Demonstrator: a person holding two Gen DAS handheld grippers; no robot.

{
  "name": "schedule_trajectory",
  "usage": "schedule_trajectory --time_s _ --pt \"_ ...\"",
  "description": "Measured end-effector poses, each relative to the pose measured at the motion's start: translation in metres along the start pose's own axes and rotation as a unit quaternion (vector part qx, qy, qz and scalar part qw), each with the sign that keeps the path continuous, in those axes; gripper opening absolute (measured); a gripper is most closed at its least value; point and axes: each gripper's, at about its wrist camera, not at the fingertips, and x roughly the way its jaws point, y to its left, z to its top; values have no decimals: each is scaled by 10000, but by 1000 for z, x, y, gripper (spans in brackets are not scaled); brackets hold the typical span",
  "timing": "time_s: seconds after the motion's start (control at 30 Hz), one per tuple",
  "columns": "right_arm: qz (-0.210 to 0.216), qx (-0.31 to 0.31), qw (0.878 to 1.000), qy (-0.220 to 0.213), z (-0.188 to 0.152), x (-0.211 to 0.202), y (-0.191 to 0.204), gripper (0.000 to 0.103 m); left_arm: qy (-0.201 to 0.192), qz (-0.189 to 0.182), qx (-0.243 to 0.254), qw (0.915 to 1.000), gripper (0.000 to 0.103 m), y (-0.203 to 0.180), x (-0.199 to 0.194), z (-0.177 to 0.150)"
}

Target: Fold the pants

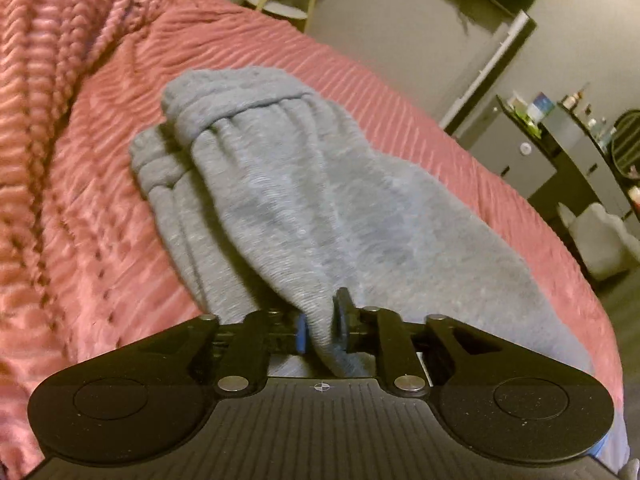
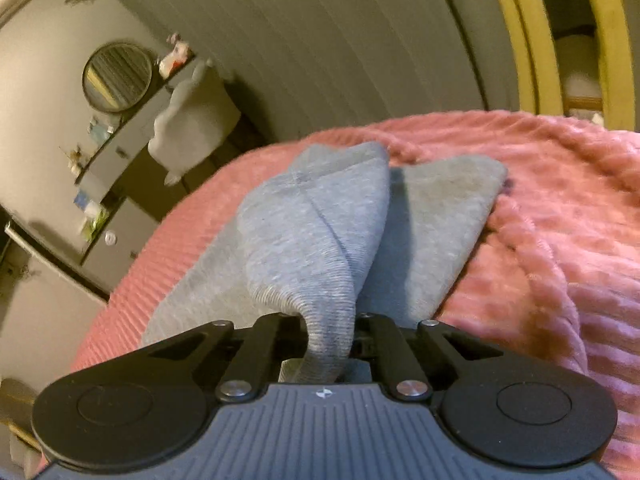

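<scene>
Two grippers each have a pinch of the same garment, which suggests the person means to carry one end of it over the rest in a single fold.

From the left wrist view, the left black two-finger gripper [image 1: 320, 326] sits at the bottom centre of the frame, its jaws closed on a bunched fold of the soft grey knit sweatpants [image 1: 288, 200]. The cloth runs up from the jaws toward the middle of the frame, where a gathered, ribbed band crosses it. The pants lie on a pink ribbed bedspread [image 1: 80, 220] that fills the left and centre. Gripping low and near the edge lets the fabric hang taut between jaws and bed instead of slumping.

From the right wrist view, the right black two-finger gripper [image 2: 330, 338] is likewise at the bottom centre, clamped on a ribbed grey hem that droops through and below the jaws. Beyond it the pants rise in a lifted ridge at centre frame, with a flatter grey layer lying to its right on the bedspread. That ridge is probably the held layer pulled clear of the one beneath, though blur makes the layers hard to separate.
</scene>
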Motion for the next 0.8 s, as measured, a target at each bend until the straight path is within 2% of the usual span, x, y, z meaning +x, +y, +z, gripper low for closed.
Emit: schedule_trajectory --time_s 0.13,0.2,0.23,0.3,0.37,0.4,0.43,0.47,0.5,0.53,0.6,0.63,0.7,0.77,0.8 --pt "-198 -256 9994 87 3 12 9 12 118 62 14 9999 20 -5 9 3" --pt "-183 -399 9990 81 9 13 12 21 95 59 14 9999 17 -4 8 2" --pt "-329 -637 9974 47 12 13 17 27 105 62 3 9999 16 -3 8 2" --pt "-601 -1203 9908 -123 16 11 23 33 134 21 -71 9999 15 2 5 -3" --pt "-816 -1880 9782 -345 16 10 32 50 164 7 -108 9998 15 5 3 -4" --pt "-870 -2141 9722 -385 15 12 36 50 168 15 -113 9998 15 5 2 -4" --pt "-919 -2348 9670 -370 16 16 38 47 156 39 -101 9998 14 4 2 -4" --pt "-896 -2440 9652 -278 17 20 40 22 142 78 -75 9998 14 1 0 -4" --pt "-787 -2407 9672 -182 20 22 40 7 99 91 -47 9999 14 -1 -2 -3" --pt "-662 -2272 9714 -171 26 19 39 6 7 54 -7 10000 14 -3 -6 -3" --pt "-348 -1759 9826 -488 42 2 30 5 -154 -6 72 9999 14 -6 -14 -3" --pt "-11 -1246 9902 -632 54 -10 21 5 -202 -38 124 9997 14 -7 -17 -3" --pt "548 -442 9950 -713 67 -21 3 5 -181 -9 155 9997 14 -8 -17 -3" --pt "568 58 9969 -549 72 -15 -13 5 -84 9 60 9999 14 -6 -12 -5" --pt "327 93 9987 -370 73 -7 -15 5 -21 30 -9 10000 14 -6 -8 -6"
